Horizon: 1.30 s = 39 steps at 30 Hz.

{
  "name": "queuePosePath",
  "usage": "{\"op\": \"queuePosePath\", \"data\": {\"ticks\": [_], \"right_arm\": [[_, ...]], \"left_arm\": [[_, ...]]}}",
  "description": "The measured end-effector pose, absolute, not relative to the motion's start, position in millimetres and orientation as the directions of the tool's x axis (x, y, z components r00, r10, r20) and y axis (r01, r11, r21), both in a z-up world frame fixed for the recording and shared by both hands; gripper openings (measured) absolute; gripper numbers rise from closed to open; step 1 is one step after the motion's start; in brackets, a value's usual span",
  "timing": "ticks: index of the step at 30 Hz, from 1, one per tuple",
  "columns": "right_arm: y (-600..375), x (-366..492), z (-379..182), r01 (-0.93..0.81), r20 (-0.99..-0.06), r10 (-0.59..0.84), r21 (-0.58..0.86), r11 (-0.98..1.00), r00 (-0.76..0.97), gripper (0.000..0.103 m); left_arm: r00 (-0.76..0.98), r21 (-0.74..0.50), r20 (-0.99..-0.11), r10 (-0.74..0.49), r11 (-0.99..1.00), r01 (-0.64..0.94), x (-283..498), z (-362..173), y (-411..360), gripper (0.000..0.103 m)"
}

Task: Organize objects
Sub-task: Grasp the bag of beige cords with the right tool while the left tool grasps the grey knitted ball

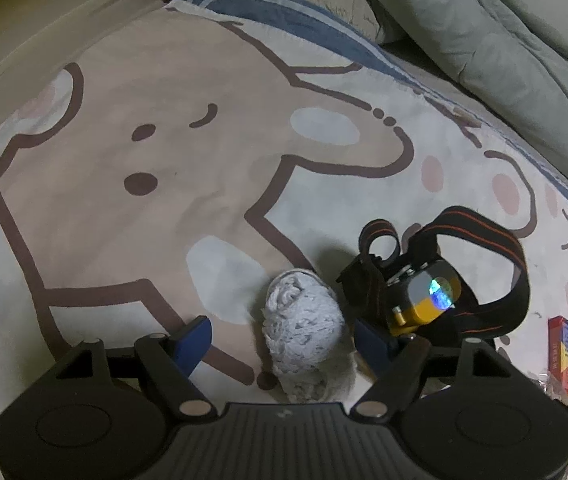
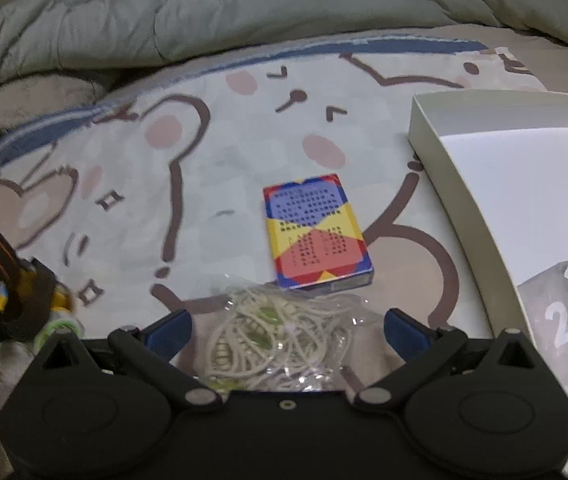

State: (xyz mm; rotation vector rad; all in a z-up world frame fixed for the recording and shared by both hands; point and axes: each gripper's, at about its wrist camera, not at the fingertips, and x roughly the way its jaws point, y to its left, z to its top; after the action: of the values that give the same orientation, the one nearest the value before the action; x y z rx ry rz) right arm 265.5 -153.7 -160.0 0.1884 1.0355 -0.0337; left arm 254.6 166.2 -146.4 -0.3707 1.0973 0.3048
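Observation:
A rolled grey-white cloth (image 1: 300, 320) lies on the cartoon bedspread between the blue fingertips of my left gripper (image 1: 284, 340); the jaws stand apart with a gap on the left side of the roll. Just right of it rests a headlamp (image 1: 424, 296) with a yellow body and a black-and-orange strap, also seen at the left edge of the right wrist view as the headlamp (image 2: 24, 292). My right gripper (image 2: 288, 328) hangs open over a clear bag of white cords (image 2: 284, 336). Beyond the bag lies a colourful card box (image 2: 316, 232).
A white open box (image 2: 524, 184) stands to the right, with a grey packet marked "2" (image 2: 560, 328) inside. A grey-green duvet (image 2: 244, 8) is bunched along the back of the bed. The card box (image 1: 564, 352) shows at the right edge of the left wrist view.

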Motion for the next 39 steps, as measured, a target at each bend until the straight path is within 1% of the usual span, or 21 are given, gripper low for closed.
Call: {"op": "queuePosePath", "data": {"ticks": [3,10,12,13,15,16,18,23,25,28,32,35,39], "right_arm": [[-153,268,-170,0.091,-0.868,0.060,0.120,0.989,0.494,0.103],[-150,269,-175,0.081,-0.886,0.084,0.135,0.988,0.457,0.103],[-148,269,-175,0.076,-0.894,0.071,0.116,0.990,0.442,0.101],[-148,270,-175,0.076,-0.896,0.067,0.111,0.991,0.439,0.097],[-149,270,-174,0.072,-0.896,0.089,0.133,0.989,0.434,0.091],[-150,270,-173,0.071,-0.897,0.103,0.147,0.987,0.431,0.086],[-150,270,-171,0.069,-0.898,0.111,0.154,0.986,0.426,0.083],[-149,268,-166,0.033,-0.897,0.127,0.155,0.987,0.424,0.074],[-149,267,-163,0.013,-0.893,0.149,0.170,0.985,0.425,0.073],[-152,263,-153,-0.007,-0.878,0.188,0.206,0.978,0.440,0.072],[-156,257,-136,-0.018,-0.849,0.195,0.214,0.977,0.492,0.072],[-162,252,-123,-0.021,-0.831,0.215,0.239,0.971,0.512,0.072],[-168,241,-106,-0.039,-0.800,0.224,0.244,0.969,0.557,0.072]], "left_arm": [[0.417,-0.138,-0.907,0.054,0.899,-0.415,256,-151,166,0.078],[0.396,-0.100,-0.916,0.070,0.915,-0.391,261,-159,157,0.077],[0.392,-0.089,-0.916,0.083,0.912,-0.402,262,-160,155,0.075],[0.393,-0.091,-0.915,0.085,0.908,-0.409,262,-160,156,0.073],[0.401,-0.107,-0.913,0.078,0.902,-0.419,261,-159,157,0.063],[0.405,-0.122,-0.912,0.066,0.900,-0.420,260,-159,157,0.060],[0.413,-0.153,-0.910,0.037,0.896,-0.418,260,-157,156,0.046],[0.427,-0.164,-0.903,0.035,0.893,-0.419,254,-151,153,0.045],[0.437,-0.168,-0.899,0.038,0.891,-0.422,251,-146,154,0.045],[0.458,-0.161,-0.887,0.060,0.890,-0.428,244,-135,156,0.045],[0.490,-0.143,-0.867,0.093,0.895,-0.422,235,-115,158,0.045],[0.526,-0.151,-0.846,0.092,0.904,-0.400,227,-96,156,0.045],[0.574,-0.131,-0.813,0.101,0.928,-0.350,215,-74,145,0.045]]}}
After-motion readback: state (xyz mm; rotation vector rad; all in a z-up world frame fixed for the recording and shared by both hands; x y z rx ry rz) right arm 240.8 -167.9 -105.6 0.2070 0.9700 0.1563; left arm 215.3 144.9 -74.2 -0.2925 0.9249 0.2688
